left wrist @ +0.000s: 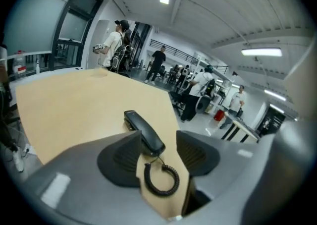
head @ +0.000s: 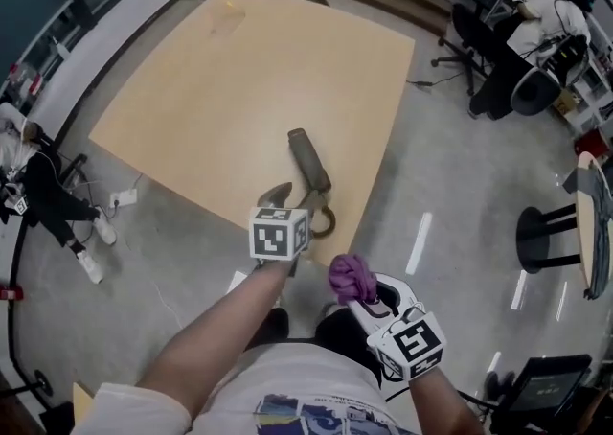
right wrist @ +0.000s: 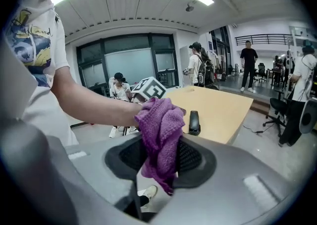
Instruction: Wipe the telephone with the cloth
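- Currently the telephone [head: 309, 160] lies flat on the table [head: 239, 88], near the corner at approx 5 o'clock of the tabletop in the head view. Its coiled cord [head: 324, 222] curls toward the near edge.
- L gripper [head: 285, 199]: jaws stand partly apart w/ nothing gripped. In the left gripper view the telephone's near end shows in the gap at 12 o'clock and the cord loop just below it, but neither pad touches either.
- Why so, prob: the L gripper is lined up along the telephone's length w/ room btwn the jaws, so it can pin or steady the telephone while the other hand wipes.
- R gripper [head: 362, 297]: jaws closed on the purple cloth [head: 350, 277], which bunches up above the pads w/ a tail hanging below in the right gripper view.
- Why so, prob: a wad sticking out past the jaws gives a soft face to rub w/, keeping hard plastic off the telephone.
- The cloth sits at approx 4 o'clock of the L gripper's marker cube [head: 279, 233], off the table and well short of the telephone, so no wiping yet.
- Next, as I judge it: brace the telephone first, then bring the cloth over.
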The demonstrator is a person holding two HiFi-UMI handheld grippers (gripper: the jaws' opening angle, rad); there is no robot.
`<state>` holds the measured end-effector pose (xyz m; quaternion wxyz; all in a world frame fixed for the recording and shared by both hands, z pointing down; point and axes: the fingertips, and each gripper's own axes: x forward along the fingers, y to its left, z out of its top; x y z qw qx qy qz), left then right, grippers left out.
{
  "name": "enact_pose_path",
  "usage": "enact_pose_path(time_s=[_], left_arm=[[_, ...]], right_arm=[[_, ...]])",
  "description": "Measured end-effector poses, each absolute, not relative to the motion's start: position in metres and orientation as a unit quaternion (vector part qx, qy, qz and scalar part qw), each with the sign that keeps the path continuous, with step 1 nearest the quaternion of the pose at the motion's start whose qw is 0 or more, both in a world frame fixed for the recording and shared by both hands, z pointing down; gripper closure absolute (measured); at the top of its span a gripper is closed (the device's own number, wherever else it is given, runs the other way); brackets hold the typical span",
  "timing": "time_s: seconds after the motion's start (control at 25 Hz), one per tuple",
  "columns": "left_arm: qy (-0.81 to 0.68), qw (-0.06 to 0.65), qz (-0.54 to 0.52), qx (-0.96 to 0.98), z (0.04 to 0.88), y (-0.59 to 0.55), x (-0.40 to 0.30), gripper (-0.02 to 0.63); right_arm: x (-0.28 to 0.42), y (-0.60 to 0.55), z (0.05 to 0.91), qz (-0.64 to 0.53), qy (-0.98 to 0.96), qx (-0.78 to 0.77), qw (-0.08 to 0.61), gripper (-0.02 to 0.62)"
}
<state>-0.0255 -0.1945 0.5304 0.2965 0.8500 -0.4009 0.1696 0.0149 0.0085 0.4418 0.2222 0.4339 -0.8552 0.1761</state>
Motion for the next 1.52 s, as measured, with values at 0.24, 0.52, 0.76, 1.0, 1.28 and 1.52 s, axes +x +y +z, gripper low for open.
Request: enact_pose_path(time_s=[0.24, 0.52, 0.76, 1.0, 1.28, 1.52], left_arm=[[-0.498, 0.328, 0.199, 0.778, 0.568, -0.254, -0.002, 0.353], [-0.566, 0.356, 0.198, 0.717, 0.608, -0.302, 0.01, 0.301], [-0.576, 0.355, 0.245, 0.694, 0.637, -0.303, -0.002, 0.288], [-0.57, 0.371, 0.25, 0.689, 0.65, -0.299, 0.001, 0.313], [-0.574, 0.361, 0.255, 0.69, 0.639, -0.291, -0.021, 0.333], [-0.557, 0.361, 0.245, 0.706, 0.625, -0.276, -0.033, 0.342]], right_arm=[[0.046, 0.009, 0.45, 0.202, -0.854, 0.417, 0.236, 0.454], [0.099, 0.008, 0.454, 0.221, -0.847, 0.417, 0.246, 0.454], [0.114, 0.003, 0.456, 0.227, -0.85, 0.405, 0.247, 0.454], [0.126, -0.01, 0.455, 0.22, -0.854, 0.401, 0.247, 0.454], [0.129, -0.023, 0.459, 0.216, -0.859, 0.391, 0.25, 0.454], [0.118, -0.037, 0.458, 0.203, -0.869, 0.377, 0.248, 0.454]])
